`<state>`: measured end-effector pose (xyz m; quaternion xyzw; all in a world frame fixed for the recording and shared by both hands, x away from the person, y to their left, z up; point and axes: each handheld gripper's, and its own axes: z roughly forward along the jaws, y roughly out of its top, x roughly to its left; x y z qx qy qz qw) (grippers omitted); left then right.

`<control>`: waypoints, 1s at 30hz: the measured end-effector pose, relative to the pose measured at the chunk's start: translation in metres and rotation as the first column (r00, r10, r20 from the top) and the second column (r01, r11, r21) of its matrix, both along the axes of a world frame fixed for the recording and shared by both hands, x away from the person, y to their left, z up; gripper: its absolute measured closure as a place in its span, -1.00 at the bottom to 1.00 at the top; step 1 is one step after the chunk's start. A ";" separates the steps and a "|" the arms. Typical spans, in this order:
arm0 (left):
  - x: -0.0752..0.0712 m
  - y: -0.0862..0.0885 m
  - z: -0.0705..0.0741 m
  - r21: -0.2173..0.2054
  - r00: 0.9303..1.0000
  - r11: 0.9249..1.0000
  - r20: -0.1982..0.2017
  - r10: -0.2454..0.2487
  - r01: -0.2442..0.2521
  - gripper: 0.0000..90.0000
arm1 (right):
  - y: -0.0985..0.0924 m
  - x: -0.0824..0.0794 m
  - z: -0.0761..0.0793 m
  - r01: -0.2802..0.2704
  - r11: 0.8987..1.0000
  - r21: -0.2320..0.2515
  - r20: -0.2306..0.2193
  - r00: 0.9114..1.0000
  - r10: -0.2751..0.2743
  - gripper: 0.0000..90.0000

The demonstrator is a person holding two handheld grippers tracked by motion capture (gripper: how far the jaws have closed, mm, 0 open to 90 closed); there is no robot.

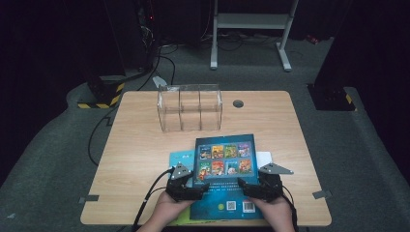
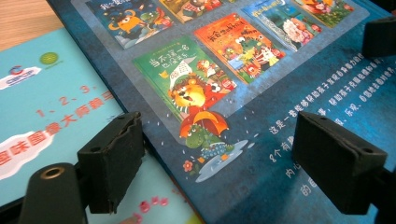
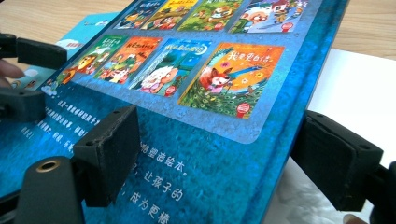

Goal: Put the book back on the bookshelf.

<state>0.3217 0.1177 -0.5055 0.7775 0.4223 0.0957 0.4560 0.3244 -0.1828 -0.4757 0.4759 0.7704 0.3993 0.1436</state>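
At the lower middle of the high view, the left claw [image 1: 199, 187] and the right claw [image 1: 245, 186] are coming in from either side onto the near half of a dark blue picture book [image 1: 223, 176]. That book is lying face-down on top of a pale teal book [image 1: 181, 157] and a white sheet [image 1: 265, 157], near the front edge of the table [image 1: 135, 145].

The step in hand looks like lining up for a two-sided grasp of the blue book. In the left gripper view, the left claw [image 2: 243, 158] is standing wide open, its jaws straddling the book's left edge, one over the teal book [image 2: 51, 107] and one over the blue book [image 2: 280, 93], with neither pad pressing. In the right gripper view, the right claw [image 3: 219, 163] is likewise gaping across the blue book [image 3: 201, 154]'s right edge, its far jaw hanging over the white sheet [image 3: 355, 88].

The next move probably calls for tipping a jaw under each edge and closing. The book then likely has to be stood upright for the clear divided box [image 1: 189, 107], at the upper middle of the table.

The blue book is looking thin, glossy and stiff, showing rows of small cartoon covers, white text, and a barcode near its front edge.
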 end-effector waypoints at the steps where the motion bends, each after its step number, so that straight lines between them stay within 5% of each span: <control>1: 0.000 0.000 0.000 -0.001 1.000 1.000 0.000 -0.001 0.001 -0.61 | -0.001 0.000 0.000 0.004 1.000 0.001 -0.001 1.000 -0.004 -0.63; 30: 0.000 0.002 -0.002 -0.016 1.000 1.000 0.005 0.023 -0.023 -0.54 | -0.009 -0.005 0.004 0.029 0.999 0.038 -0.026 0.999 -0.028 -0.24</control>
